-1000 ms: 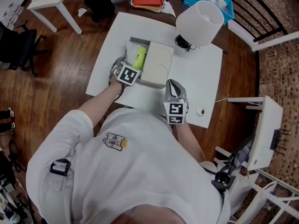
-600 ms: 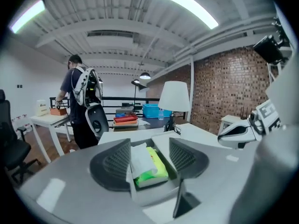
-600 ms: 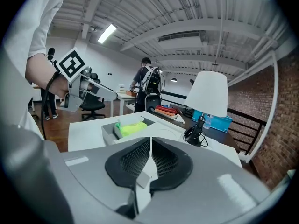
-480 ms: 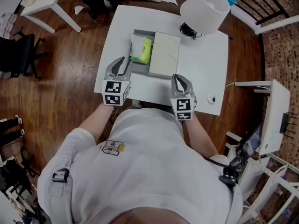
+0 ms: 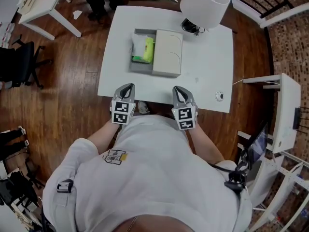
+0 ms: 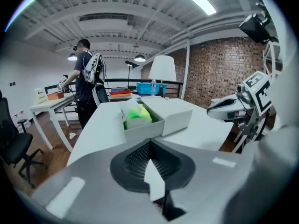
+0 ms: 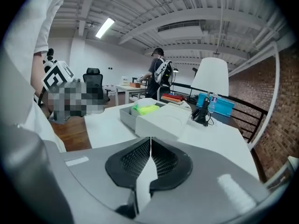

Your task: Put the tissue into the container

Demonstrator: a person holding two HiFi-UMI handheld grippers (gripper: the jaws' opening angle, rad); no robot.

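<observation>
The grey container (image 5: 137,65) stands on the white table (image 5: 207,71), its white lid (image 5: 168,52) lying over the right half. A green and white tissue pack (image 5: 144,49) lies inside the uncovered left half. My left gripper (image 5: 126,87) is shut and empty at the table's near edge, well short of the container. My right gripper (image 5: 177,89) is beside it, also shut with nothing between its jaws. In the left gripper view the tissue pack (image 6: 137,115) shows above the container (image 6: 142,129) wall. The right gripper view shows the tissue pack (image 7: 145,108) behind the lid (image 7: 163,120).
A white lamp (image 5: 205,4) stands at the table's far right with its dark base (image 5: 192,27). A small round object (image 5: 219,96) lies near the right front corner. A white shelf unit (image 5: 285,115) is to the right, and an office chair (image 5: 19,57) to the left. A person (image 6: 86,78) stands far off.
My left gripper drew back from the container to the table's near edge and its jaws shut empty. The tissue pack stayed in the container. The right gripper also eased back.
</observation>
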